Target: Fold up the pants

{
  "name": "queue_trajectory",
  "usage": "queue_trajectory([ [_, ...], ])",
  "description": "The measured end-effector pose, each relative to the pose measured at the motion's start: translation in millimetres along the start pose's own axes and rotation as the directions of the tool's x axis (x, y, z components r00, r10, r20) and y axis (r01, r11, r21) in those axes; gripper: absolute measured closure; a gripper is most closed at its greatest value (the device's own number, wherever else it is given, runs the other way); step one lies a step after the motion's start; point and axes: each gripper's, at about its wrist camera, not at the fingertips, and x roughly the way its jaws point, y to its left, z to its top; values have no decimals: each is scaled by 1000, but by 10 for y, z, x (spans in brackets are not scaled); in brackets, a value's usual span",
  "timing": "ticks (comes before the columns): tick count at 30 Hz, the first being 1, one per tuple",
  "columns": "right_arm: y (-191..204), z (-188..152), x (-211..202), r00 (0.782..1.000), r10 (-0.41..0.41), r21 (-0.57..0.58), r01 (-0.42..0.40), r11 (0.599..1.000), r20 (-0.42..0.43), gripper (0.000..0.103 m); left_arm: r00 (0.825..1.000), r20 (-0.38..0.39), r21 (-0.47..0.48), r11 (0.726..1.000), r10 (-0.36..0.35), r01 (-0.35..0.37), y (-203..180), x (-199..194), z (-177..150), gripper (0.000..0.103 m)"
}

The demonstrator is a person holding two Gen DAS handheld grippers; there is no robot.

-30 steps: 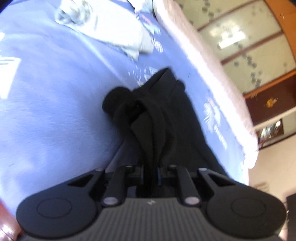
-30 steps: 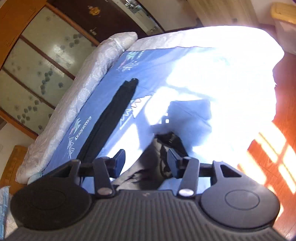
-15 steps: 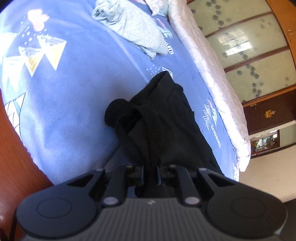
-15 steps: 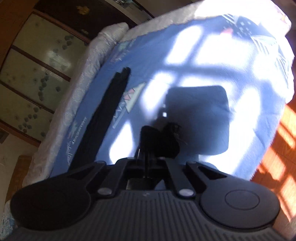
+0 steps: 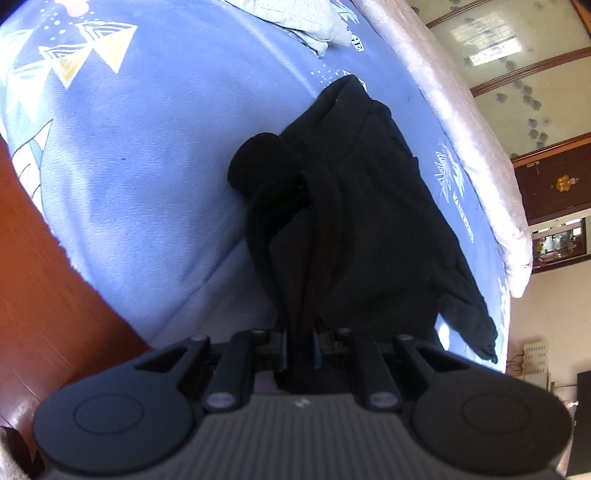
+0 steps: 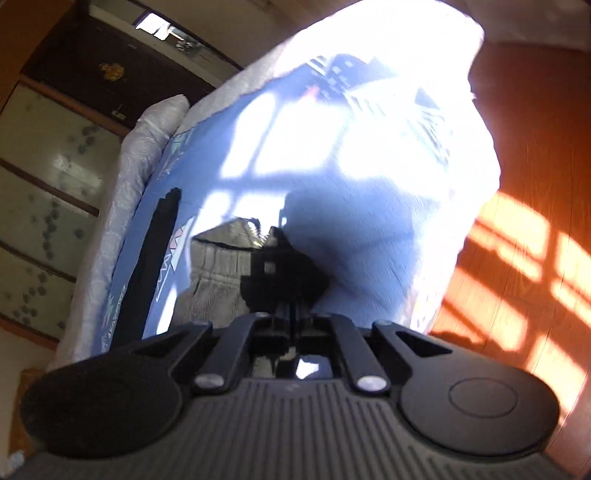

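Black pants (image 5: 362,206) lie bunched on the blue patterned bedsheet (image 5: 140,155). My left gripper (image 5: 299,347) is shut on a fold of them, and the cloth runs up from between its fingers. In the right wrist view the sunlit ribbed waistband (image 6: 218,269) sits just ahead, and one leg stretches away as a thin black strip (image 6: 147,266) along the bed's far side. My right gripper (image 6: 291,314) pinches dark cloth of the pants between its fingers, its jaws opening slightly.
A pale folded garment (image 5: 295,22) lies further up the bed. A white quilted cover (image 5: 461,110) lines the far edge. Wooden floor (image 6: 517,258) borders the near side, and glass-door cabinets (image 6: 48,184) stand beyond the bed.
The right gripper dropped toward the bed, rolled, and closed on the pants' waistband. The left gripper, still gripping, pulled back toward the bed's edge, bringing the floor into view.
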Motion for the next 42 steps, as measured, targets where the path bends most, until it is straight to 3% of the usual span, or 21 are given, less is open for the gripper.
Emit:
queue_trajectory([
  [2, -38, 7, -48, 1000, 27, 16, -27, 1000, 7, 79, 1000, 4, 9, 1000, -4, 4, -9, -12, 26, 88],
  [4, -5, 3, -91, 999, 29, -13, -29, 999, 20, 49, 1000, 17, 26, 1000, 3, -3, -19, -29, 51, 86],
  [5, 3, -3, -92, 999, 38, -26, -37, 999, 21, 47, 1000, 24, 31, 999, 7, -8, -32, -31, 53, 86],
  [9, 47, -151, -29, 999, 23, -46, -24, 999, -23, 49, 1000, 25, 30, 999, 11, -12, -26, 4, 23, 89],
  [11, 118, -191, -69, 996, 54, -53, -57, 997, -67, 90, 1000, 24, 19, 1000, 2, -3, 0, -10, 27, 92],
  [12, 200, -200, -127, 997, 47, -84, -51, 995, -54, 97, 1000, 24, 10, 1000, -12, 11, -7, -23, 48, 93],
  [18, 884, 79, -273, 982, 178, -209, -162, 964, 58, 97, 984, 94, -19, 988, -152, 155, -297, -180, 436, 93],
  [23, 1543, 394, 216, 971, 233, -279, -211, 937, 48, 97, 969, 137, 33, 979, -206, 203, -897, 13, 988, 93],
  [28, 2185, 584, 1097, 975, 216, -359, -186, 915, 44, 97, 968, 175, 42, 983, -182, 177, -1433, 526, 1569, 93],
  [32, 2616, 678, 1980, 985, 169, -400, -145, 905, 25, 97, 977, 190, 15, 995, -96, 95, -1703, 1173, 2004, 89],
  [35, 2911, 691, 2717, 992, 130, -439, -116, 891, 2, 91, 978, 207, -12, 1000, 8, -6, -1754, 1708, 2244, 58],
  [36, 2968, 685, 2868, 995, 95, -446, -82, 891, 6, 85, 977, 204, -32, 998, 62, -57, -1729, 1817, 2263, 58],
  [37, 2981, 694, 2959, 998, 65, -434, -52, 899, 16, 69, 979, 185, -53, 996, 86, -77, -1677, 1883, 2261, 58],
  [38, 2947, 701, 2970, 997, 72, -410, -55, 910, 26, 62, 984, 166, -56, 997, 66, -57, -1631, 1903, 2239, 58],
  [40, 2792, 757, 2843, 988, 153, -370, -137, 919, 16, 59, 989, 146, -10, 1000, 24, -22, -1569, 1830, 2179, 55],
  [42, 2629, 797, 2650, 983, 185, -345, -171, 923, 9, 59, 987, 159, 38, 999, 0, -6, -1492, 1614, 2072, 54],
])
